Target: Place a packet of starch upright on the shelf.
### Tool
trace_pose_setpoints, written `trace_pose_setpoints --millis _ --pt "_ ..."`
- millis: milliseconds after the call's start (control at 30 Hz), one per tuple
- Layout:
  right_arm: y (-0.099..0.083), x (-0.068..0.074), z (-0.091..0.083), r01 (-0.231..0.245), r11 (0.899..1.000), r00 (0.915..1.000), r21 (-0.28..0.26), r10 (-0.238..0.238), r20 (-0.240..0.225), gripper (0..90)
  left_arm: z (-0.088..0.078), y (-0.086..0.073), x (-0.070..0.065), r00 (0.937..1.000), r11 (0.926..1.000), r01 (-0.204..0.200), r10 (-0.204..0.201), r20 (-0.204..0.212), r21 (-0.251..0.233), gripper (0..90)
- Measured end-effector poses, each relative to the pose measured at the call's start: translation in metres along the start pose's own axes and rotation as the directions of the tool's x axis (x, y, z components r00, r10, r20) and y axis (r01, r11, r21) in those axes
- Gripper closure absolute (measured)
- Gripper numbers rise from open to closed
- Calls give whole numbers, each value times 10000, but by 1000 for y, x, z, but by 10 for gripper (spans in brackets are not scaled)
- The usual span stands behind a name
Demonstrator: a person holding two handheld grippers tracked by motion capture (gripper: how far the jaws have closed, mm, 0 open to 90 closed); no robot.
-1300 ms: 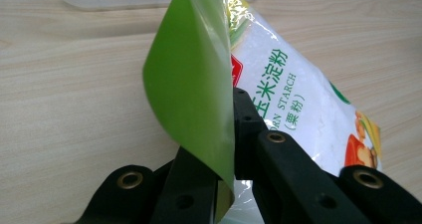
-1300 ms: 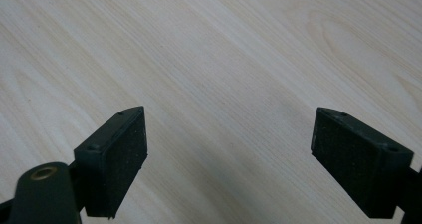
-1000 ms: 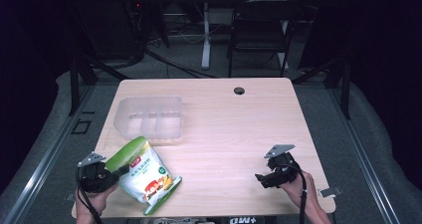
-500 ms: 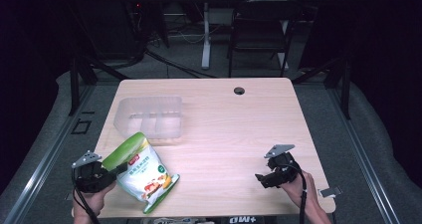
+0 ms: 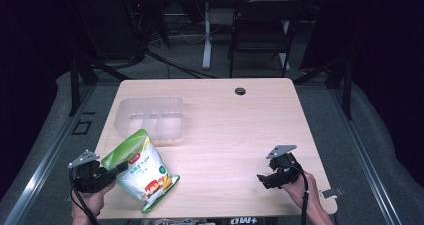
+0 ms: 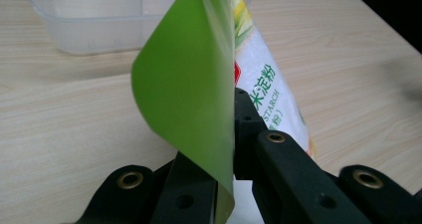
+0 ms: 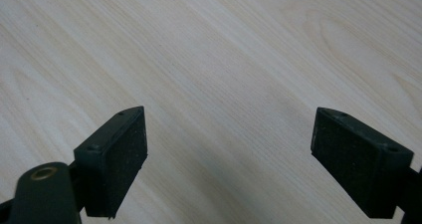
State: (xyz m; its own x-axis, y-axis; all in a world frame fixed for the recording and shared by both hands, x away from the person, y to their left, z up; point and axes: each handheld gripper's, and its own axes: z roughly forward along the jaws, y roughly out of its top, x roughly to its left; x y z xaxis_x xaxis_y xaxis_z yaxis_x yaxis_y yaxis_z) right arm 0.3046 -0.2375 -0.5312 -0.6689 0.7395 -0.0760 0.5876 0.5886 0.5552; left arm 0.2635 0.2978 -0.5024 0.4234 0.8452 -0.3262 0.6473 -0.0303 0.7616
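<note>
- Dark room around a pale wooden table [image 5: 225, 130]; a black chair [image 5: 260, 35] and a white desk leg [image 5: 206, 40] stand beyond its far edge, at twelve o'clock from the table's middle.
- Near the far edge of the tabletop sits a small round cable hole [image 5: 240, 91].
- At about ten o'clock from the table's middle stands a clear plastic container [image 5: 150, 116] with inner dividers; no contents can be made out in it.
- Just on the near side of the container, at about seven o'clock from the table's middle, is a green and white starch bag [image 5: 142, 167]. Its lower end rests on the wood near the front edge, and its green upper edge is raised toward the container.
- Left gripper [image 5: 116, 169] sits at the table's near left corner, at nine o'clock from the bag, in the person's left hand [image 5: 90, 202].
- Its jaws are clamped together on the bag's green edge; in the left gripper view the green film [image 6: 191, 94] stands upright between the black jaws, with the printed white face [image 6: 268, 89] to its right.
- Right gripper [image 5: 261, 177] lies at about four o'clock from the table's middle, well apart from the bag, in the person's right hand [image 5: 305, 192].
- Its jaws stand wide apart with nothing between them; the right gripper view shows bare wood [image 7: 224, 84] between the two pads.
</note>
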Motion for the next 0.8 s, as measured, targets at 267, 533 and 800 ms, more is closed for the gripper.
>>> trace_pose_setpoints --millis 267,533,800 --pt "0 -1 0 -31 10000 10000 -62 31 -24 140 -7 6 -5 9998 9995 -208 209 62 -232 897" --pt "0 -1 -1 -48 10000 10000 -69 48 -14 140 -16 10 -10 9994 9987 -339 342 92 -375 898" --pt "1 -2 0 -56 10000 10000 -8 56 -53 140 -24 16 -17 9987 9980 -501 504 62 -396 898"
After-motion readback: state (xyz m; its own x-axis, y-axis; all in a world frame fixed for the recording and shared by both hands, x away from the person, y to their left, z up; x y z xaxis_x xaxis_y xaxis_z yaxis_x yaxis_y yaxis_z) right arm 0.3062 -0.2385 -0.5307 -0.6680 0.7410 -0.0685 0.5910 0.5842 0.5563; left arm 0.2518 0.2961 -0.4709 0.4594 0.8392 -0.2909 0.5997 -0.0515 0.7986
